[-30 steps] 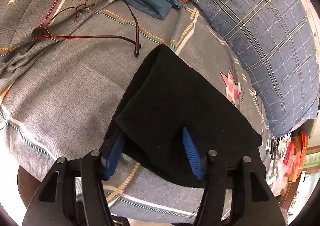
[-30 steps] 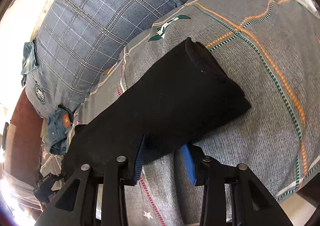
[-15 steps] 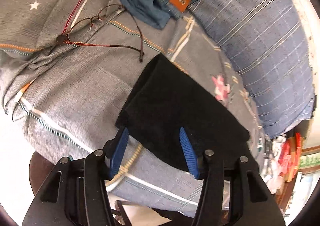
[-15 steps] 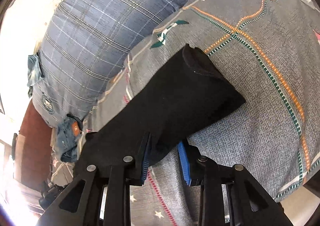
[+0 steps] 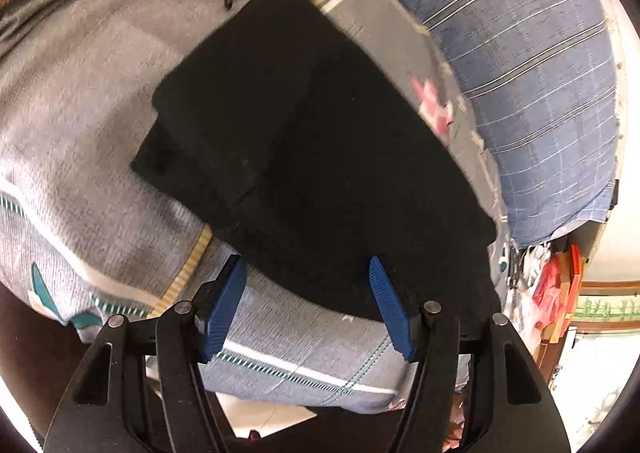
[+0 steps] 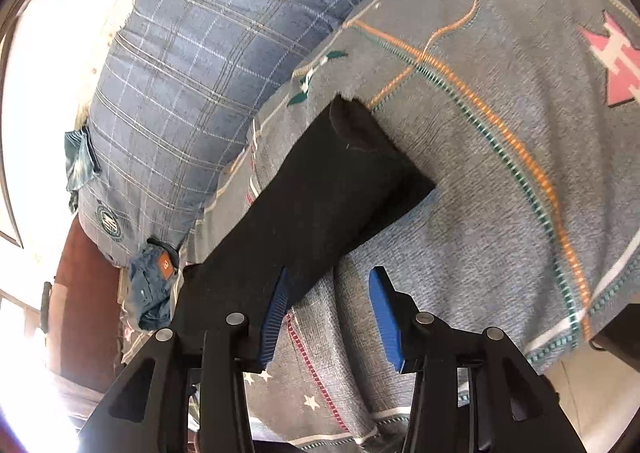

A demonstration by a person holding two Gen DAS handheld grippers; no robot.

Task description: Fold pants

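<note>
Both hand-held grippers had just been opening: the left hand-held gripper (image 5: 304,303) stood released at the near edge of the black pants (image 5: 304,141), the right hand-held gripper (image 6: 330,313) likewise, cloth apparently brushing one pad. Pants lay folded on the bed (image 5: 80,141); little seemed left. No containers showed.

Home bedroom, patterned grey bedspread (image 6: 500,213), blue plaid pillow (image 6: 192,93)

Bright daylight, blown-out edges, motion blur, fisheye
</note>
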